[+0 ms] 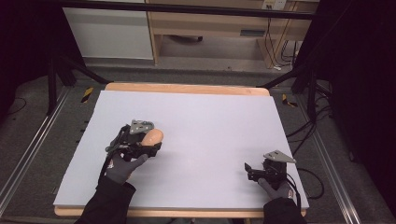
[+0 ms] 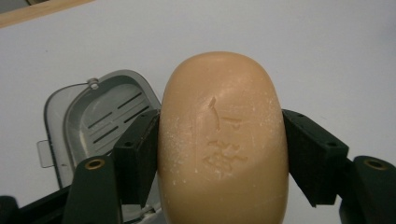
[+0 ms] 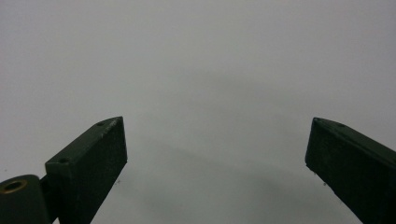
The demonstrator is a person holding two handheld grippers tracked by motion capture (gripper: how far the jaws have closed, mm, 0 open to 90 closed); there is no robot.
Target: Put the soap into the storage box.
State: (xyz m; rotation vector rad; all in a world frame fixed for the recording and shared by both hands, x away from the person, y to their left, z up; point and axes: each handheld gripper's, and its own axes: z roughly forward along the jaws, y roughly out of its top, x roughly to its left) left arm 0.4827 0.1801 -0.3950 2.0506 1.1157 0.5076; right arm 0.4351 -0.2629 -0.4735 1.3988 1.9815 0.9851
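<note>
Tan soap bar (image 2: 223,140) clamped in left tool (image 2: 223,154).

The only marking is on the bar of soap (image 2: 223,140), which sits between the two jaws of the left gripper (image 2: 223,154) and touches both of them. Some characters are pressed into its upper face, near the middle between the jaws. They are shallow and worn, so I cannot read them. The grey soap dish (image 2: 88,116) beyond the left jaw has only slots, no writing. In the high view no text can be read.
</note>
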